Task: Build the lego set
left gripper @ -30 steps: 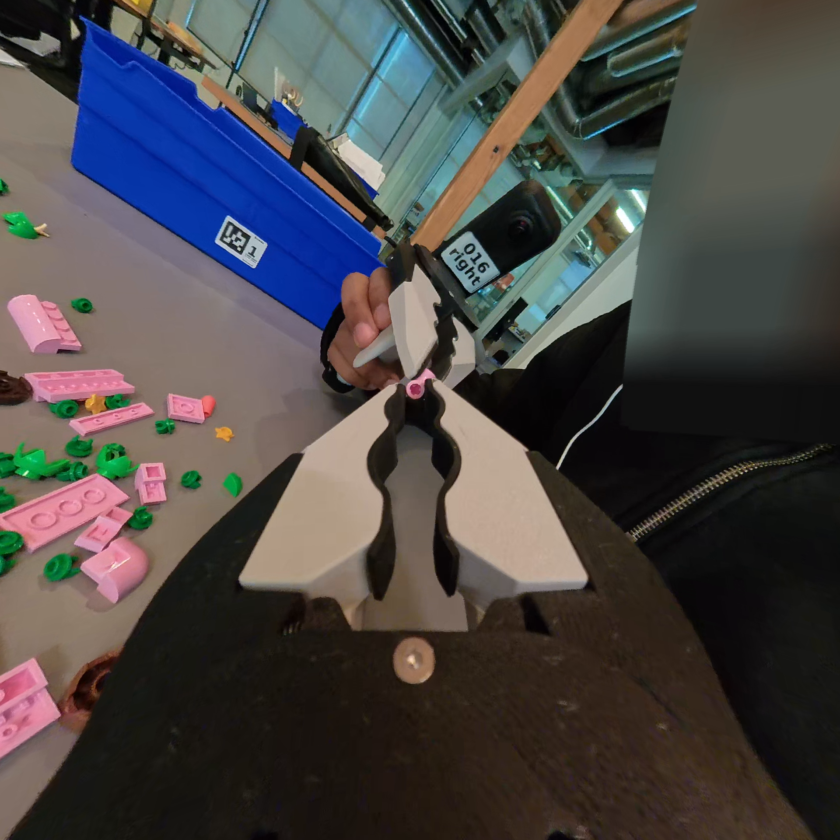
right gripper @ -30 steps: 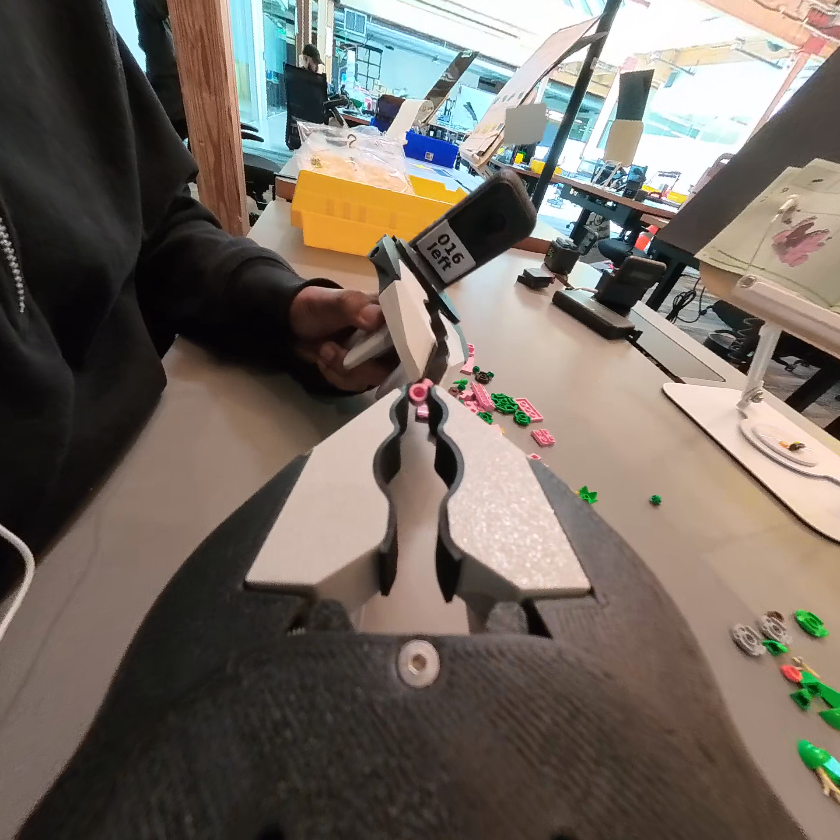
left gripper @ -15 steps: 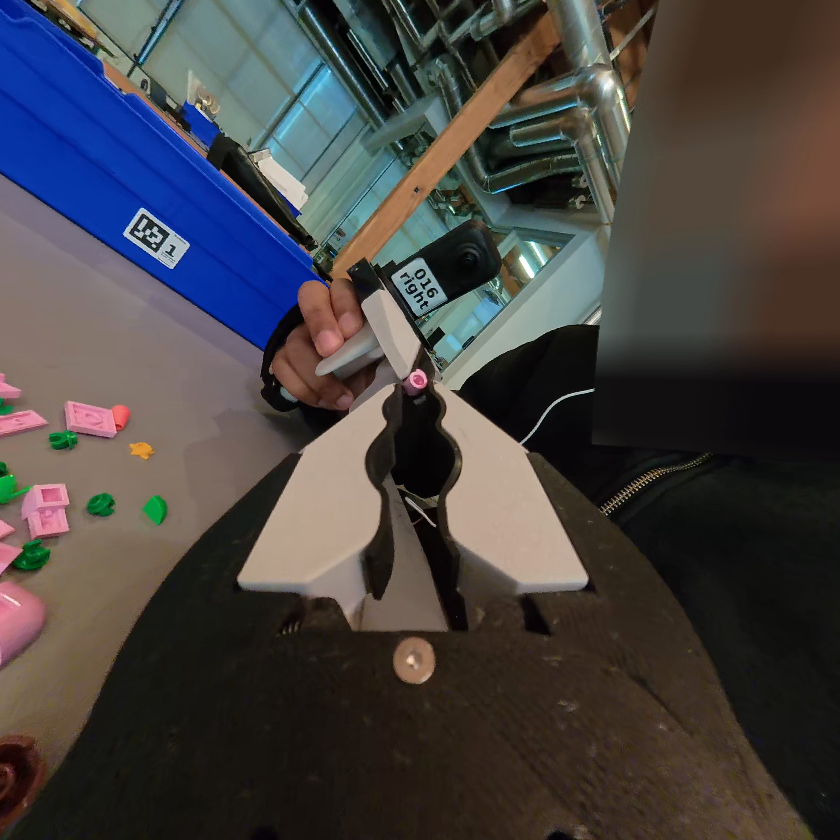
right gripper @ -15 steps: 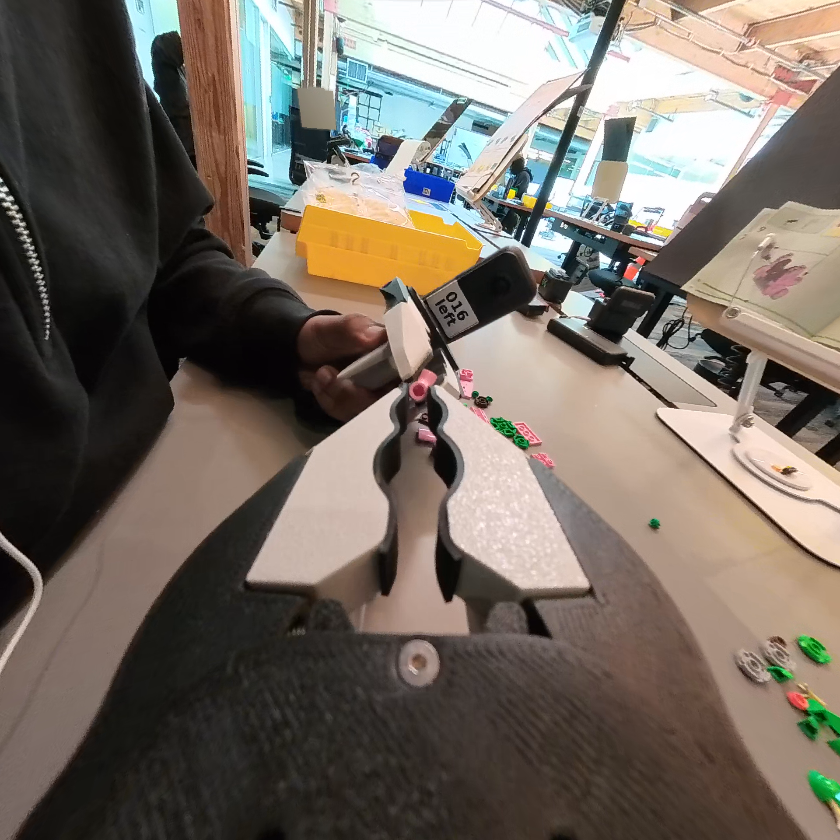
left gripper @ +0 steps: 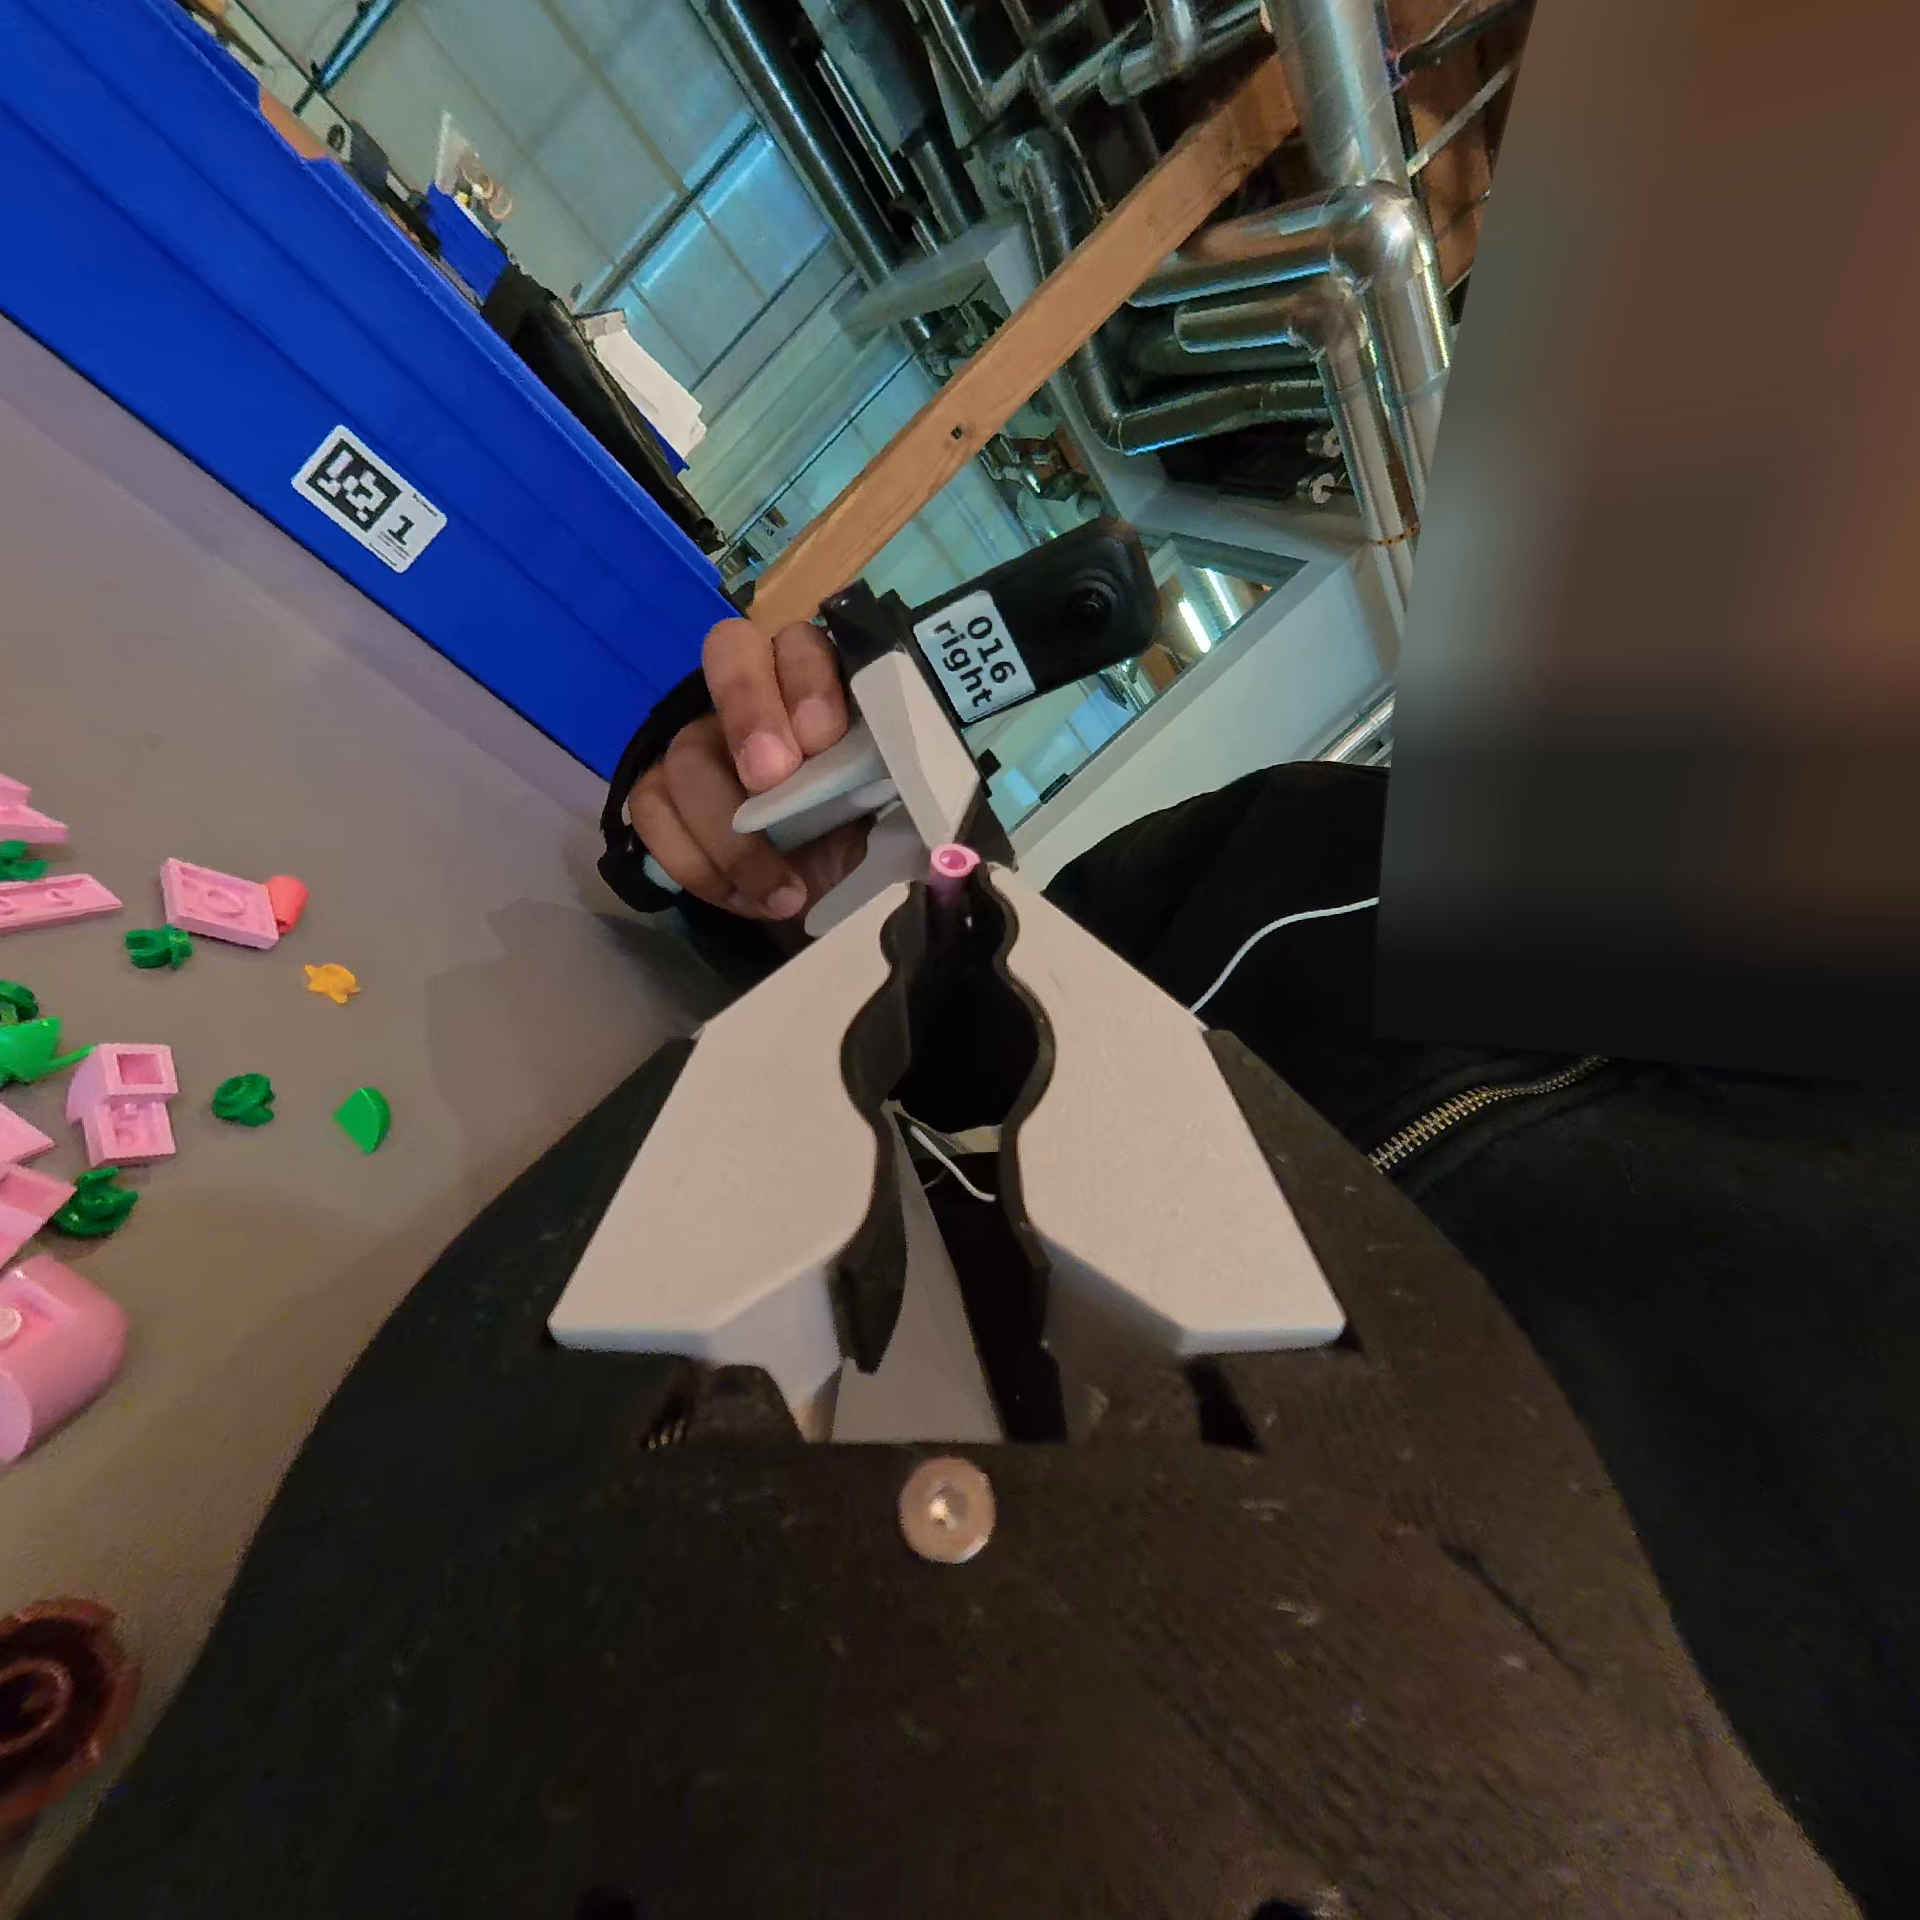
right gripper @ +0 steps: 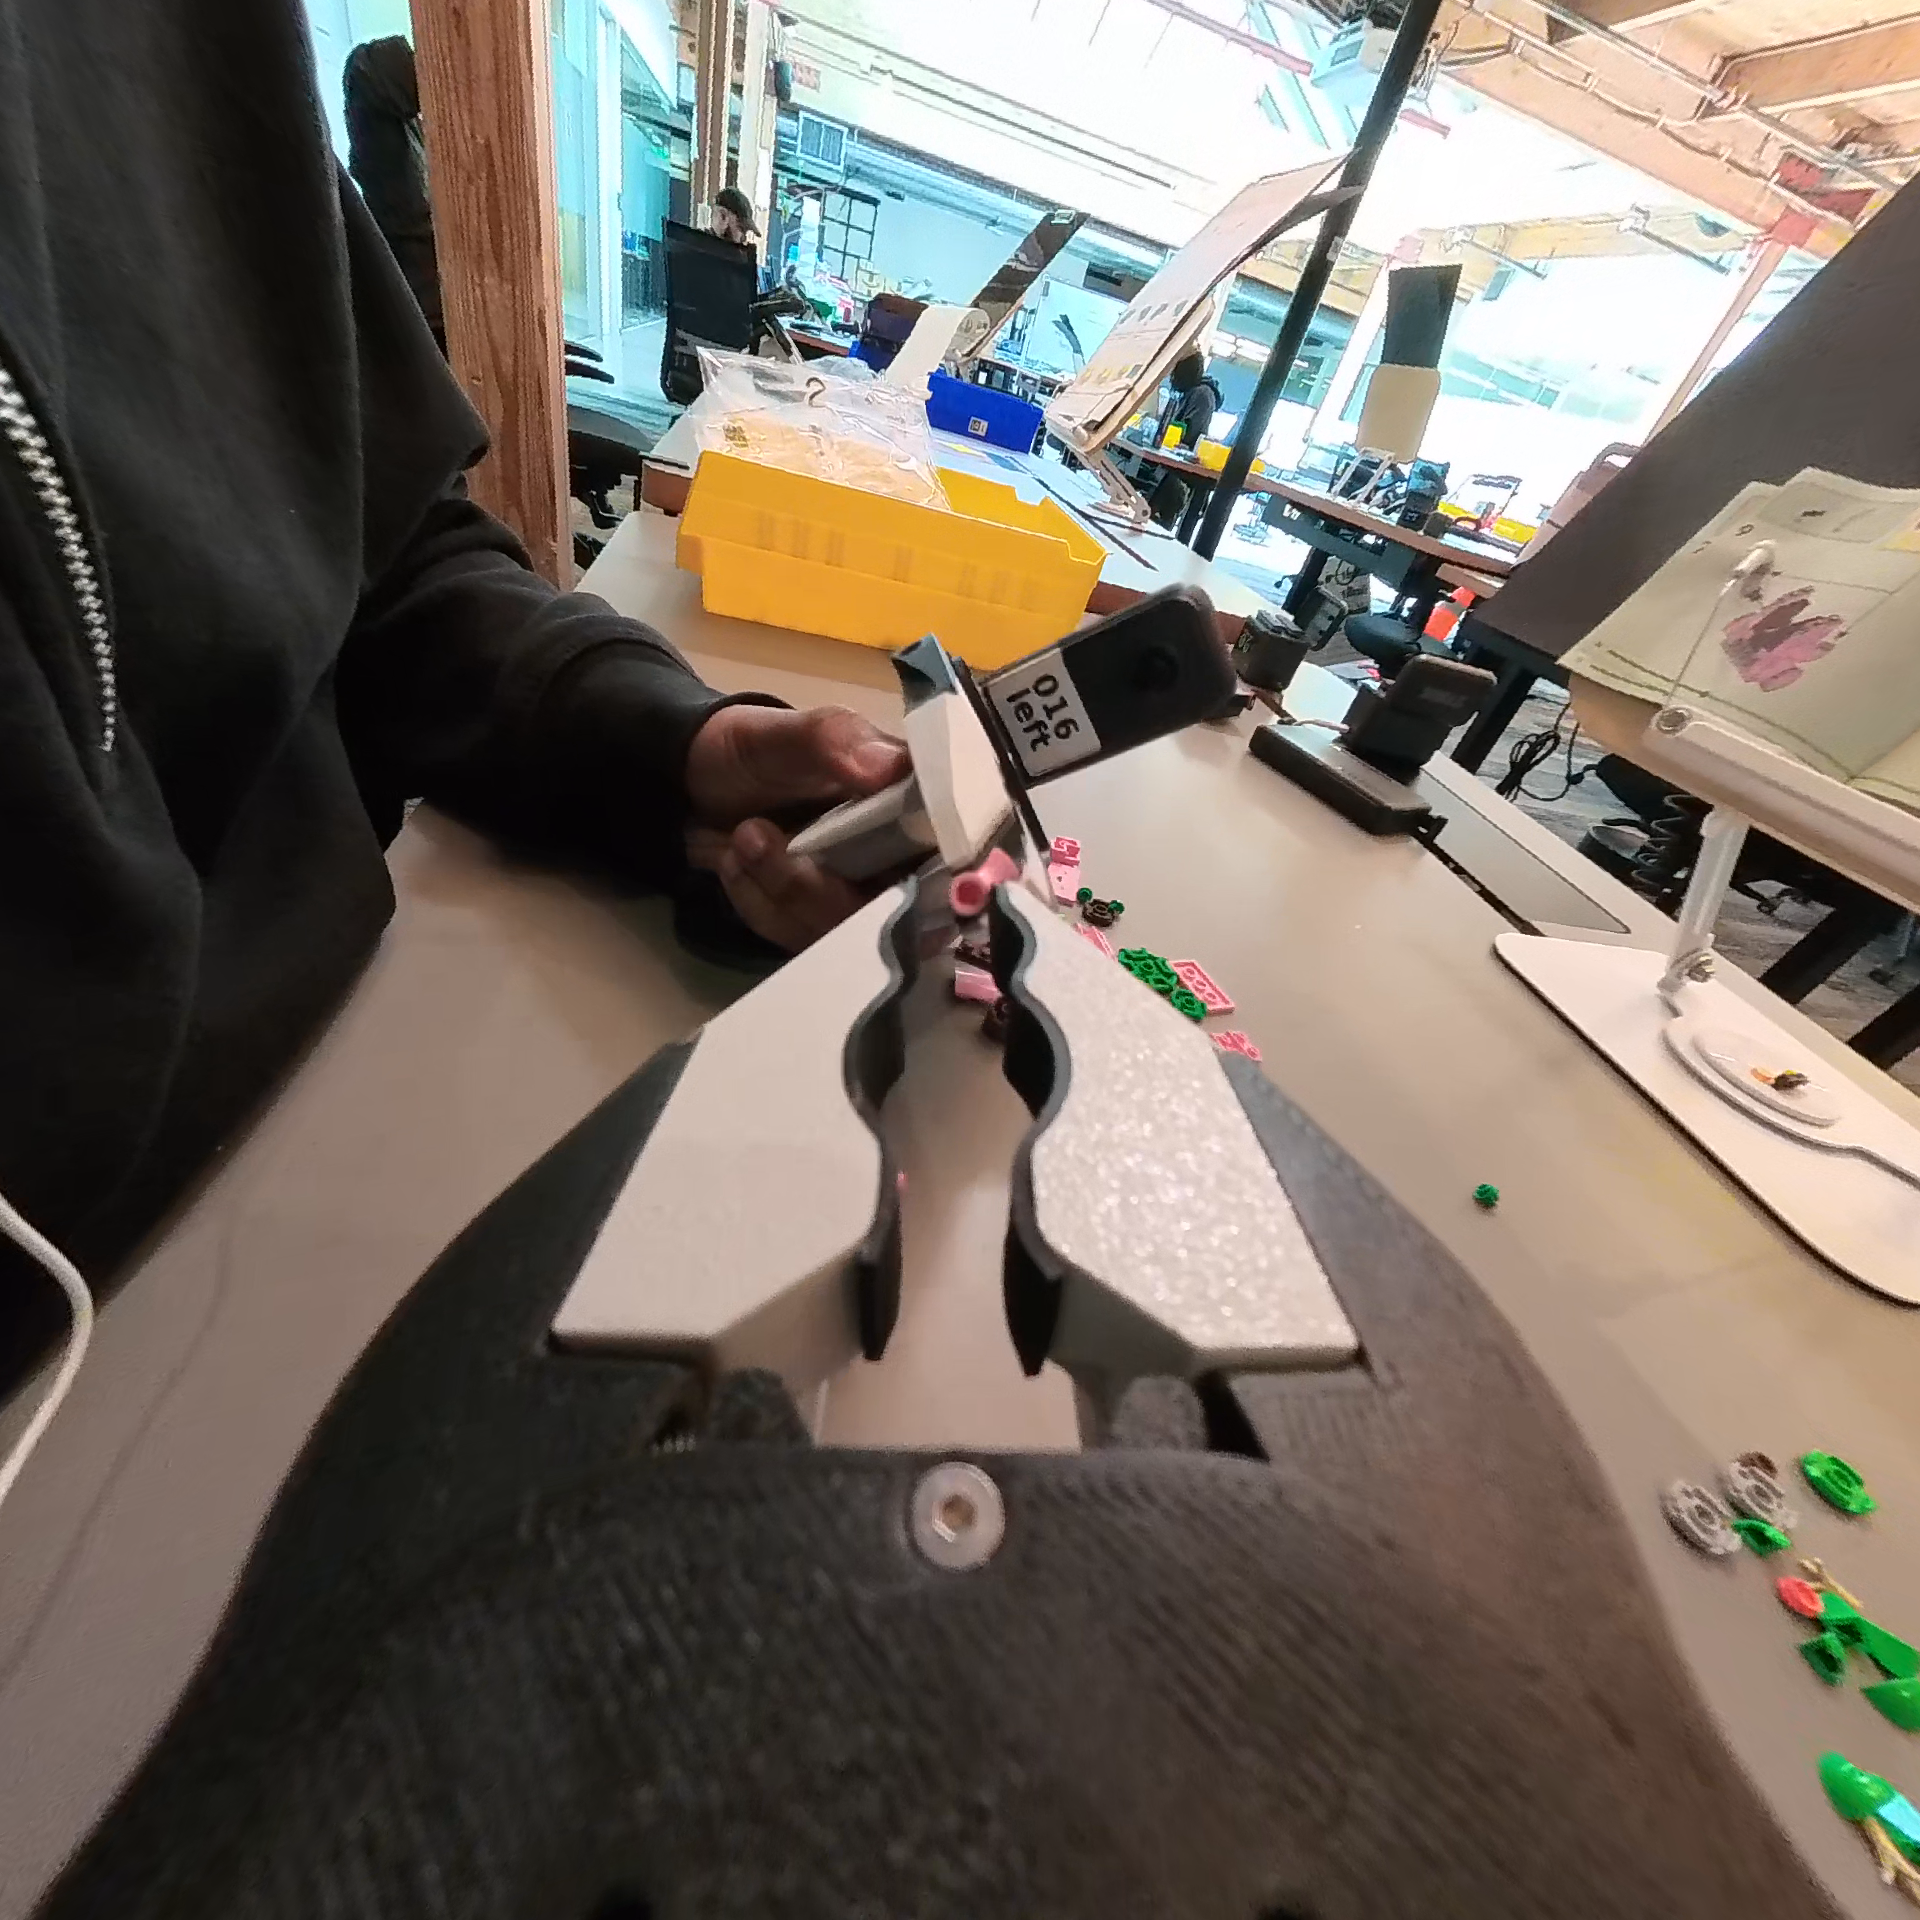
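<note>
Two grey tongs meet tip to tip in the middle of both views, up above the grey counter [left gripper: 312,748]. The left tongs [left gripper: 951,894] are pinched together on a small pink round lego piece [left gripper: 952,864], which sticks out past their tips. In the right wrist view, the same pink piece [right gripper: 971,891] sits right at the tips of the right tongs [right gripper: 954,914]. Those tips are a little apart, and I cannot tell if they touch the piece. A bare hand [left gripper: 727,790] holds the far tongs in each view.

Loose pink and green lego bits [left gripper: 125,1039] lie on the counter at the left edge of the left wrist view. A big blue plastic bin [left gripper: 260,343] stands at the upper left. In the right wrist view, a yellow plastic bin [right gripper: 883,561] stands on the counter in the upper middle.
</note>
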A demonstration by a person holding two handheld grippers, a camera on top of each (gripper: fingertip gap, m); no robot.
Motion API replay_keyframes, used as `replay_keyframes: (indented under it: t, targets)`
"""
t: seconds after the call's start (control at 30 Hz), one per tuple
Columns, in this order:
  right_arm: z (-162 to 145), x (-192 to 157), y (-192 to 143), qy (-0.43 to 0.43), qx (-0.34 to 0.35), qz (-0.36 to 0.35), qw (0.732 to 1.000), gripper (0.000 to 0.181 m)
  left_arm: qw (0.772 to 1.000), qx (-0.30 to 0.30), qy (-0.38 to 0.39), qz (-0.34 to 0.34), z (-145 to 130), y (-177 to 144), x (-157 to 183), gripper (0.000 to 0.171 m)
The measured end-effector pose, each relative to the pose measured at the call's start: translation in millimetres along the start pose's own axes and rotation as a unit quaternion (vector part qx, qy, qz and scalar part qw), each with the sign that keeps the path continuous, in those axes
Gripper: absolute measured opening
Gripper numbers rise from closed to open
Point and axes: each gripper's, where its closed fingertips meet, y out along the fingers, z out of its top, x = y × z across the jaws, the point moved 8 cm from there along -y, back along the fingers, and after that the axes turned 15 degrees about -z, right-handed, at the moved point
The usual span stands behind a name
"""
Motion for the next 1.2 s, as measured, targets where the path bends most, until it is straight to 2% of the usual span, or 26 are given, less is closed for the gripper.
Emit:
replay_keyframes:
  t: [0.17,0.3,0.6,0.8,1.2]
  targets:
    - [0.5,-0.7,-0.8,-0.002,-0.002,0.007,1.000,0.006,1.000,-0.008,-0.012,-0.008,-2.0,2.0,-0.4,0.006]
    - [4.6,0.6,-1.2,0.009,0.008,-0.002,1.000,0.005,1.000,0.003,0.008,-0.020,0.0,4.1,3.1,0.005]
    - [6.4,6.2,3.7,0.119,0.035,0.001,0.992,0.005,0.998,0.031,0.048,-0.021,5.3,5.0,9.2,0.004]
    - [7.7,6.9,3.2,0.096,0.038,-0.020,0.994,0.005,0.998,0.055,0.034,-0.017,5.8,2.4,4.5,0.012]
    - [5.4,5.0,5.4,0.068,0.026,-0.035,0.997,0.005,0.997,0.060,0.029,-0.023,5.6,2.2,3.2,0.006]
